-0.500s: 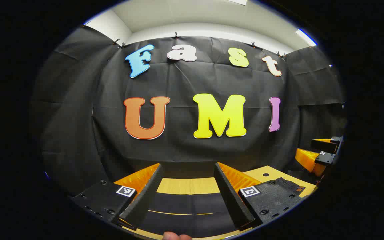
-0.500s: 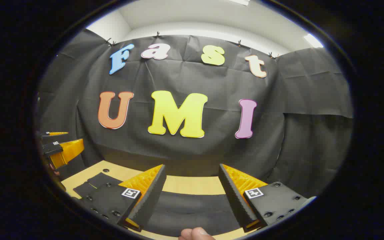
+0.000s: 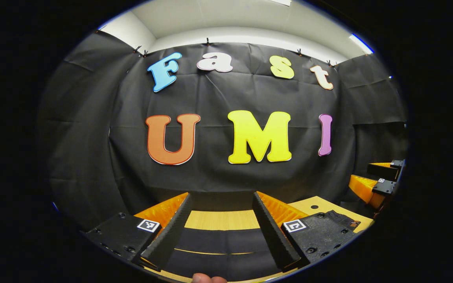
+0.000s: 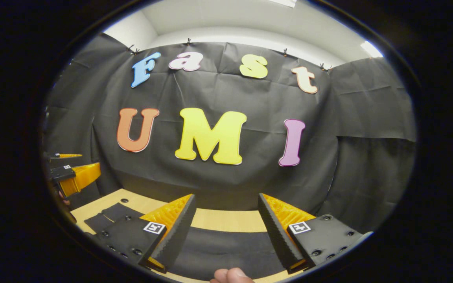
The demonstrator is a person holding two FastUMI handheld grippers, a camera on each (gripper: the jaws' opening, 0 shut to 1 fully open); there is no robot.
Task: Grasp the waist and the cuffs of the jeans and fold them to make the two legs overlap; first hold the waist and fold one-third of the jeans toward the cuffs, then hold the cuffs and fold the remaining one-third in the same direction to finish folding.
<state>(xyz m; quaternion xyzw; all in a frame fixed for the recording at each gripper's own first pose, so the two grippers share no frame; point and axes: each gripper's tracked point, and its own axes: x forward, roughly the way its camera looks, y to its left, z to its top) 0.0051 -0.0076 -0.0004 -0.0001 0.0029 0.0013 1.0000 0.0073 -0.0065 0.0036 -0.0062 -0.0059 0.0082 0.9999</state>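
Dark jeans [image 3: 218, 240] lie flat on the wooden table [image 3: 222, 219], under and just ahead of my left gripper [image 3: 221, 198]. That gripper is open, with a wide gap and nothing between its fingers. In the right gripper view the jeans [image 4: 218, 247] stretch across the table [image 4: 226, 220] below my right gripper [image 4: 226, 198], which is also open and holds nothing. Another part of the jeans [image 4: 110, 215] reaches away to the left. Both grippers hover a little above the cloth. The far part of the jeans is hidden behind the fingers.
The other gripper [image 3: 380, 179] shows at the right edge of the left gripper view, and at the left edge of the right gripper view [image 4: 71, 175]. A person's fingertip [image 4: 230, 275] pokes in at the bottom. The booth's black cloth wall stands right behind the table.
The right gripper has tipped up very slightly. Both grippers stay open above the jeans, and the jeans have not moved.
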